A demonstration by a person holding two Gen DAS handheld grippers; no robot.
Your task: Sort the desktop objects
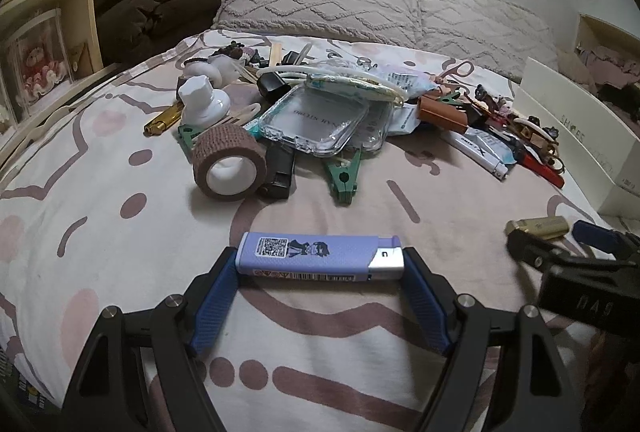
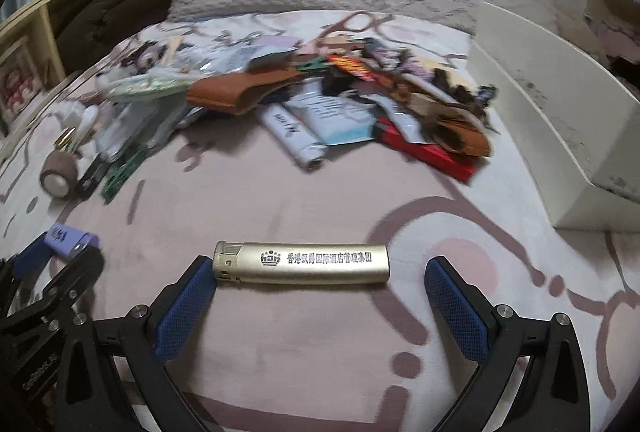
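Sorting step on the bed point(image 1: 120, 192): nearer than the clutter pile point(image 1: 320, 112), left tongs point(image 1: 320, 266) clasp the lilac lighter point(image 1: 316, 256) endwise; right tongs point(image 2: 320, 278), wide, straddle the gold lighter point(image 2: 302, 263), left pad touching; closing comes next, judged.

Purple lighter point(image 1: 316, 257): glossy plastic body, shiny metal cap; gold lighter point(image 2: 302, 263): smooth satin metallic finish. Gripper pads point(image 1: 214, 306) are rough blue textured rubber on matt black plastic frames. Bedsheet point(image 1: 120, 232) is soft matt cloth; tape roll point(image 1: 228, 162) is coarse brown fabric; case point(image 1: 316, 120) is clear glossy plastic.
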